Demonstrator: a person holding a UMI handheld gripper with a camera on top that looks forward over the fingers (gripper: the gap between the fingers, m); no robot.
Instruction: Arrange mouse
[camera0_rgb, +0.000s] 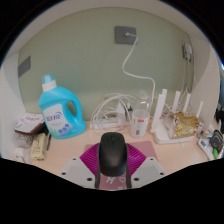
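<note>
Behind everything we see a pale green wall (90, 50) with a socket (125, 34) from which a white cable (126, 70) drops to the bench (85, 148). Along the back of the bench stand a blue detergent bottle (59, 108) to one side, a tangle of white cables (112, 112) in the middle, and a white router (172, 106) with upright antennas to the other side. Smaller clutter lies around them: packets (30, 128) beside the bottle and a clear box (185, 126) near the router.

Close to us, a black mouse (113, 153) lies lengthwise between the fingers of the claw (113, 170), with the magenta pads (92, 157) showing on either side of it. The pads look to be against its flanks, so we judge that the claw is closed on the mouse, though we cannot tell whether the mouse is lifted or resting on the bench.

To do this step well, we think the grip should stay even on both flanks so the smooth shell does not twist or slip forward. We would carry the mouse low and level, keep it clear of the cables and the small white bottle (139, 124) just ahead, and set it flat on bare bench before releasing.
</note>
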